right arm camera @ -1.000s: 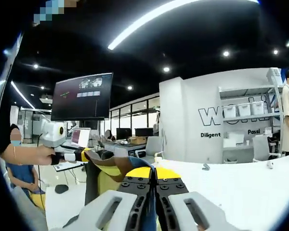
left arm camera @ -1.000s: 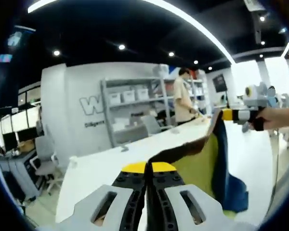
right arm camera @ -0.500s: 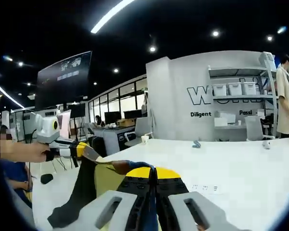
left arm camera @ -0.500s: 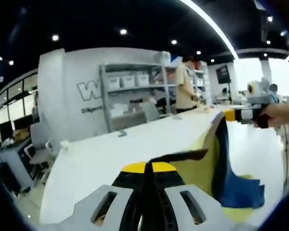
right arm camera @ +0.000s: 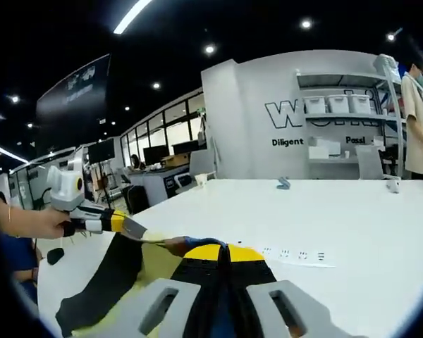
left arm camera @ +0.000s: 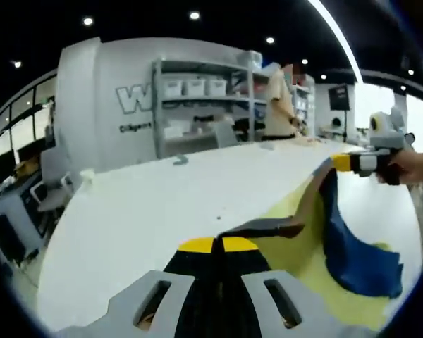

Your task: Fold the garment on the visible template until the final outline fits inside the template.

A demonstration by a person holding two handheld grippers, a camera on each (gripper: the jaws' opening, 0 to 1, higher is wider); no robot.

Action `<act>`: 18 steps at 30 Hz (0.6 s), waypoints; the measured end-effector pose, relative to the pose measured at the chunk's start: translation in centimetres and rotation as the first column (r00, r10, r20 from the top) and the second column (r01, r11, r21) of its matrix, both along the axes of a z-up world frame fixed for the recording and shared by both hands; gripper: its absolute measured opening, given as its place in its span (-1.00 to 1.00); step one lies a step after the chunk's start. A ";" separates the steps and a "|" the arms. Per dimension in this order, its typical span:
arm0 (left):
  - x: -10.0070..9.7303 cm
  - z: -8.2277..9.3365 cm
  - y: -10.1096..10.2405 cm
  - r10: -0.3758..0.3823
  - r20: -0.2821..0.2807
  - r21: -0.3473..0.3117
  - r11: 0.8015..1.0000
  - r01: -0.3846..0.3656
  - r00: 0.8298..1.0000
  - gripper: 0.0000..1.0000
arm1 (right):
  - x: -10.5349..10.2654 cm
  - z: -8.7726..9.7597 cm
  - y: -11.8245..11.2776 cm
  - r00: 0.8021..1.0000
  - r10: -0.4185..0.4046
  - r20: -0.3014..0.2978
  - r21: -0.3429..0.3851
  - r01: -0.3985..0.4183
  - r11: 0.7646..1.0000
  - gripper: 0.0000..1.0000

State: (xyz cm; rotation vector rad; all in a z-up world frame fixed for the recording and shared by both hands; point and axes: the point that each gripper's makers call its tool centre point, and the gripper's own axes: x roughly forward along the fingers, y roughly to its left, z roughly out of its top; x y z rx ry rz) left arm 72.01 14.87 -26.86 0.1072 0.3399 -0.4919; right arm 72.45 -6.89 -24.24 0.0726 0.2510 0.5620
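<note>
While we are holding the garment (left arm camera: 338, 232) up off the white counter (left arm camera: 162, 211) by one edge, both claws are pinching it. In the left gripper view the left claw (left arm camera: 215, 246) is sitting at six o'clock with its jaws pressed together on a dark strip of the cloth, and the right claw (left arm camera: 342, 163) is coming in at three o'clock, clamped on the far end of the same edge. Between them the fabric is sagging, showing a yellow-green face and a blue one, with the blue part drooping onto the counter near four o'clock.

In the right gripper view the right claw (right arm camera: 221, 252) is at six o'clock, jaws together on the cloth, and the left claw (right arm camera: 130, 229) is reaching in from nine o'clock, gripping the other end; a dark length of the garment is hanging down toward seven o'clock.

We are judging the fold as only part way through: the edge is lifted and stretched, but nothing is laid flat. The template we cannot make out with confidence; a pale strip with small marks (right arm camera: 296, 255) is lying on the counter at about four o'clock. Laying the edge over, smoothing it and checking the outline against the template are all left to do.
</note>
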 end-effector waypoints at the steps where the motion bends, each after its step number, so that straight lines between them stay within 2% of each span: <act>1: 0.3 -0.4 0.0 -0.001 -0.005 -0.001 1.000 0.001 1.000 -0.98 | 0.4 -0.6 0.2 1.000 -0.002 -0.010 -0.001 0.002 1.000 -1.00; 4: 1.0 -1.4 -0.3 -0.005 -0.026 0.004 1.000 0.005 1.000 -0.98 | 1.2 -1.6 -0.1 0.999 -0.018 -0.031 -0.005 0.018 1.000 -1.00; 7: 1.5 -2.0 -0.7 -0.010 -0.025 0.017 1.000 0.010 1.000 -0.98 | 2.0 -2.6 -0.3 0.998 -0.032 -0.047 -0.011 0.032 0.999 -1.00; 10: 3.3 -3.5 -0.2 -0.015 -0.036 0.017 1.000 0.016 0.999 -0.98 | 2.7 -3.6 -0.3 0.997 -0.045 -0.059 -0.007 0.044 0.999 -1.00; 12: 3.9 -4.0 -0.1 -0.010 -0.047 0.013 1.000 0.011 0.999 -0.98 | 4.1 -4.9 -0.3 0.996 -0.054 -0.077 -0.016 0.052 0.998 -1.00; 18: 5.2 -5.9 -0.2 -0.007 -0.086 0.001 1.000 0.007 0.996 -0.97 | 5.1 -6.5 -0.6 0.992 -0.069 -0.105 -0.046 0.065 0.997 -1.00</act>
